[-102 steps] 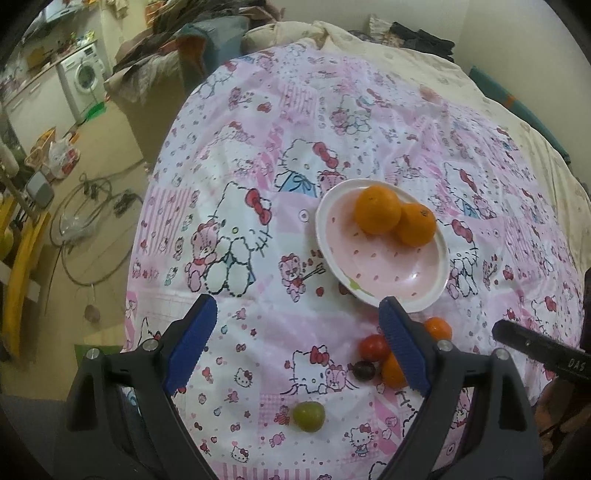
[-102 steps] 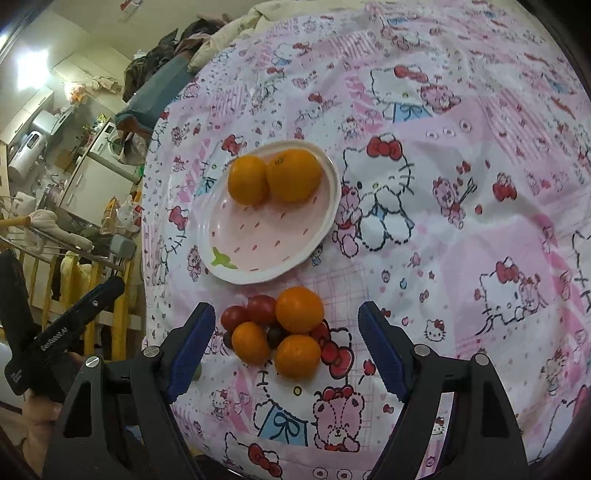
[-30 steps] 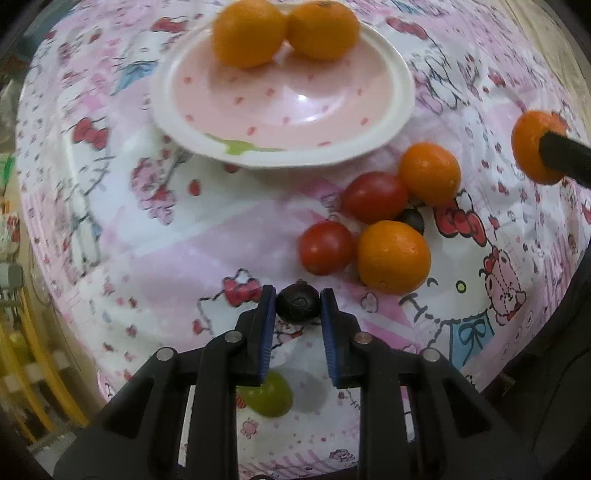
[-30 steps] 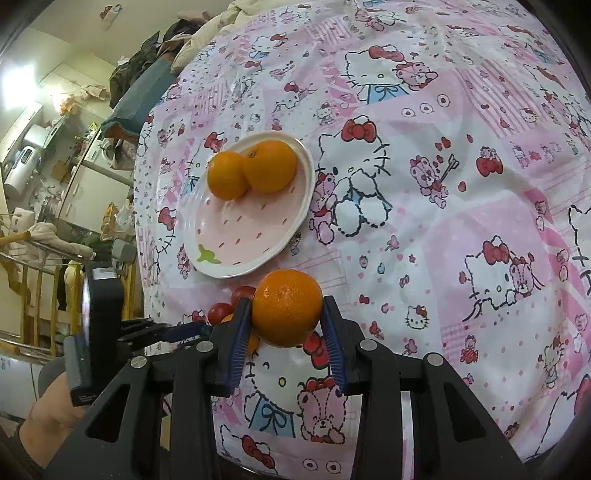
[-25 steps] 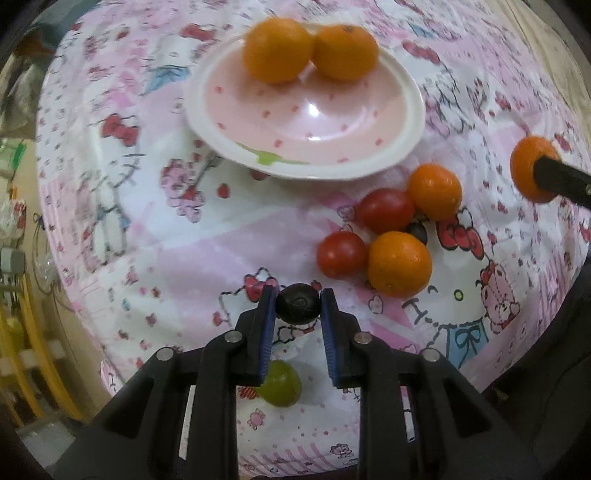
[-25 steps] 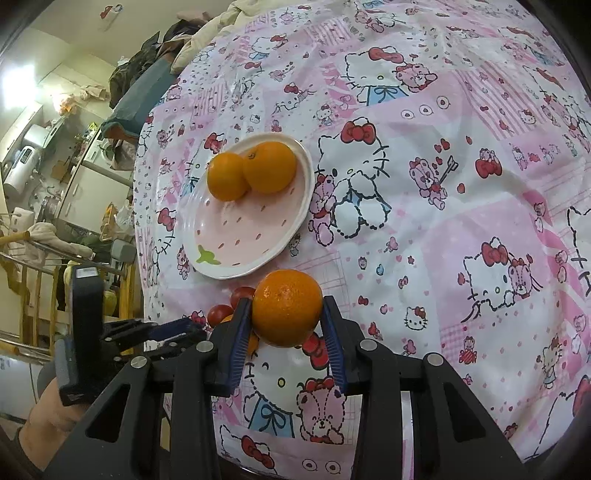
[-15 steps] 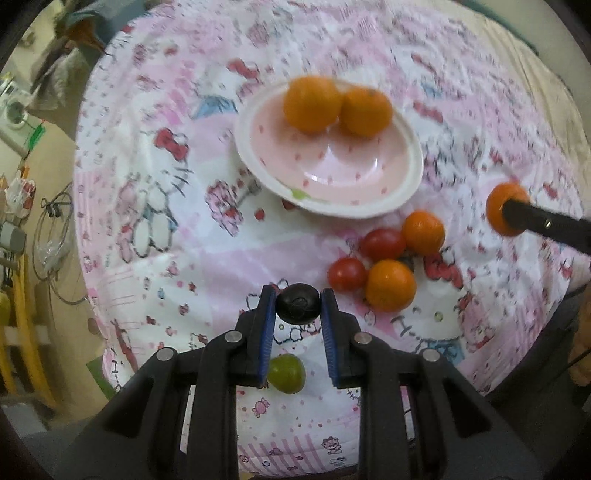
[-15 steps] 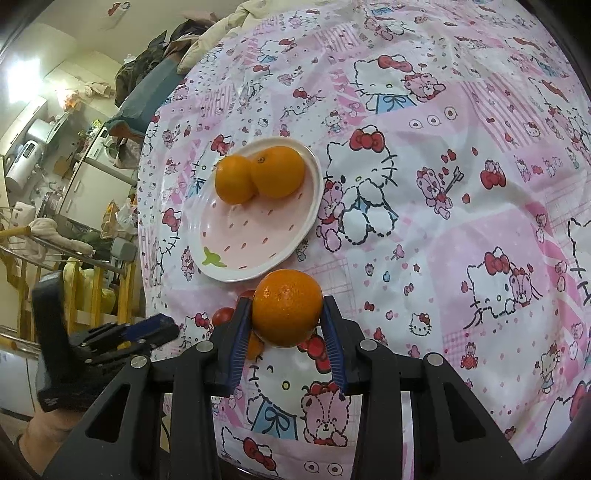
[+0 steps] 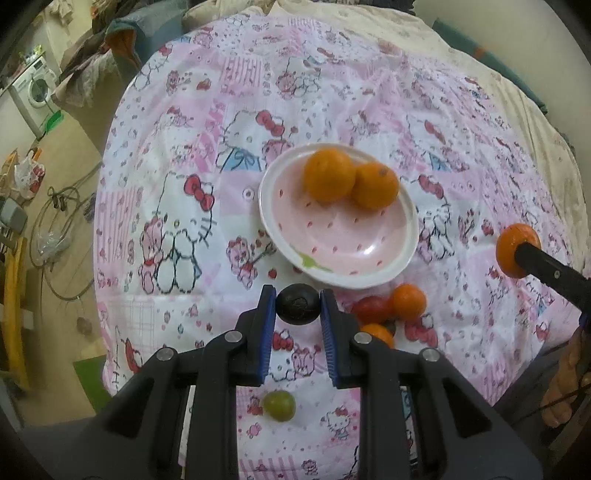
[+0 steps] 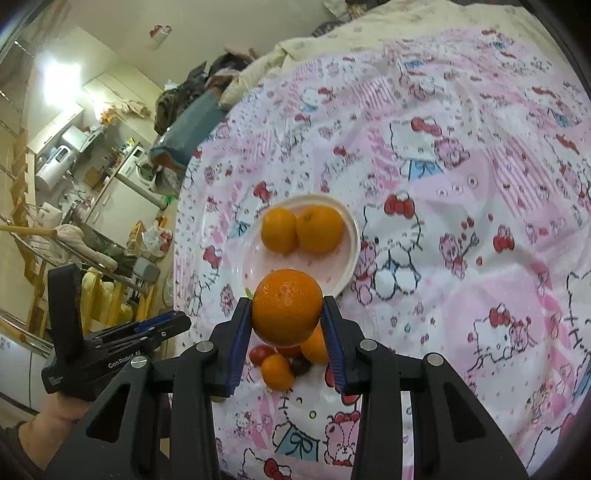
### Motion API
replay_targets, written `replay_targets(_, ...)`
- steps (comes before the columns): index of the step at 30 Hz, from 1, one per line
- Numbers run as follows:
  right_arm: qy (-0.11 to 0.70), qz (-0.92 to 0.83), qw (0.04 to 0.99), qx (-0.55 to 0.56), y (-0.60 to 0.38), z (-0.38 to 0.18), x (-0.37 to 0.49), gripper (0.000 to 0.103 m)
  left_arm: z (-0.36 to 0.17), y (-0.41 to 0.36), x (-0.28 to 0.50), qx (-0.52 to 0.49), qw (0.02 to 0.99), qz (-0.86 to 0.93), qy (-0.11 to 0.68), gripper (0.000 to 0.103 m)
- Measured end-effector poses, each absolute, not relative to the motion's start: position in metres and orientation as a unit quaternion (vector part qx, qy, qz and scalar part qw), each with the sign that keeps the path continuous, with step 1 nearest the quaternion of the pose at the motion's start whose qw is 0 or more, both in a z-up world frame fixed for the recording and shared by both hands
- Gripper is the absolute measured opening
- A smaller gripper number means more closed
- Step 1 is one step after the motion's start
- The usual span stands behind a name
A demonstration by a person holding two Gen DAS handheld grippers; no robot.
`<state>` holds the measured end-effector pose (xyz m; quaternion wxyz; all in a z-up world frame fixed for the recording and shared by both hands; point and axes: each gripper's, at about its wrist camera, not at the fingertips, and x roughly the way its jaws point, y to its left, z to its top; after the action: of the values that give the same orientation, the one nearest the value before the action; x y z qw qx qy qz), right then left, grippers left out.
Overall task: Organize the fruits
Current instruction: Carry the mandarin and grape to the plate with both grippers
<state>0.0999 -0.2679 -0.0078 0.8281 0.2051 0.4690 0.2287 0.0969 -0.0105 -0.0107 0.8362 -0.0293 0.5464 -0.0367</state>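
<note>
My left gripper [image 9: 297, 305] is shut on a small dark plum [image 9: 297, 304], held above the cloth just in front of the pink plate [image 9: 369, 273]. Two oranges [image 9: 328, 176] lie at the plate's far side. My right gripper [image 10: 287, 314] is shut on an orange [image 10: 286, 306], held in the air in front of the plate [image 10: 352, 236]; that orange also shows at the right of the left wrist view [image 9: 511, 243]. A small pile of red tomatoes [image 9: 371, 309] and oranges [image 9: 408, 301] lies on the cloth near the plate. A green fruit [image 9: 279, 405] lies nearer, below my left fingers.
The table is covered by a pink Hello Kitty cloth [image 9: 184, 192]. Its left edge drops to a floor with cables [image 9: 55, 221]. A cream blanket [image 9: 369, 22] lies at the far side. The left gripper's body also shows in the right wrist view [image 10: 110, 350].
Both grippers have risen and pulled back from the table, each still holding its fruit. The plate and fruit pile look smaller and farther away.
</note>
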Motion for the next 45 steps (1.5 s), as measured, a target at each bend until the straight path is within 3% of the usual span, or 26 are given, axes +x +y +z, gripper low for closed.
replay_targets(18,0.489,0.224,0.821,0.193,-0.262,-0.017,0.155,0.039,-0.006,-0.025,0.155,-0.009,0.844,-0.049,0.534,0.02)
replay_targets(45,0.59,0.226,0.757,0.17,-0.227,-0.098,0.21,0.039,-0.074,-0.036,0.214,0.013,0.809,-0.06,0.584,0.02)
